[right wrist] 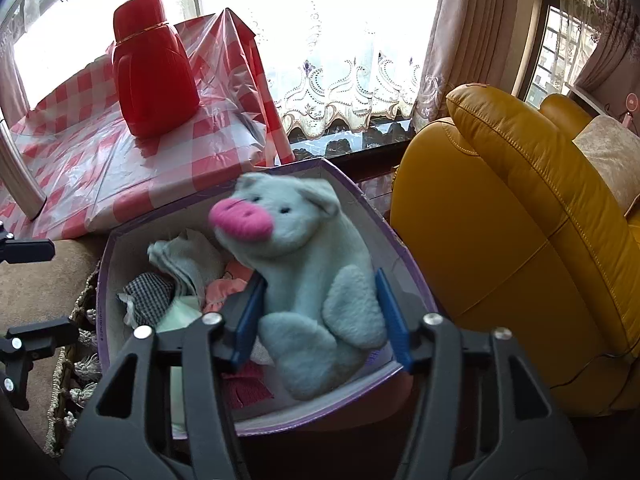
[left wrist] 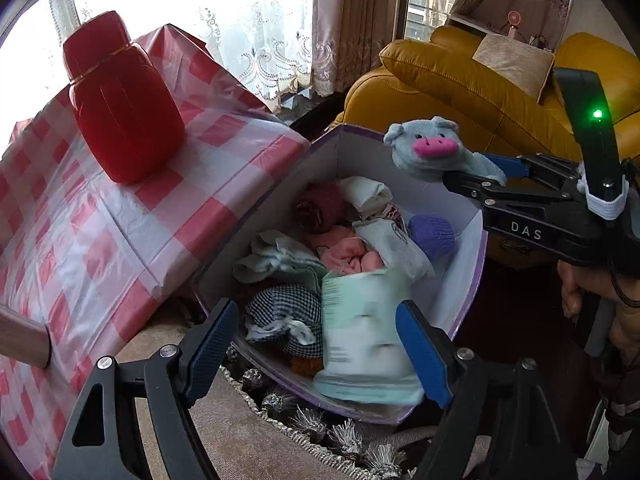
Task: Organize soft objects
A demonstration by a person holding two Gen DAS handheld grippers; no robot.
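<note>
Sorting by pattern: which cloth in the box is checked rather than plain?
The black-and-white checked cloth at the near left of the purple box; the pink, white and pale blue pieces around it are plain.

We see strong daylight through the lace-curtained window, blown out to white in both views. The pale green packet and the light blue plush pig's head are motion-blurred. Fisheye bending and dark vignetting mark the corners.
</note>
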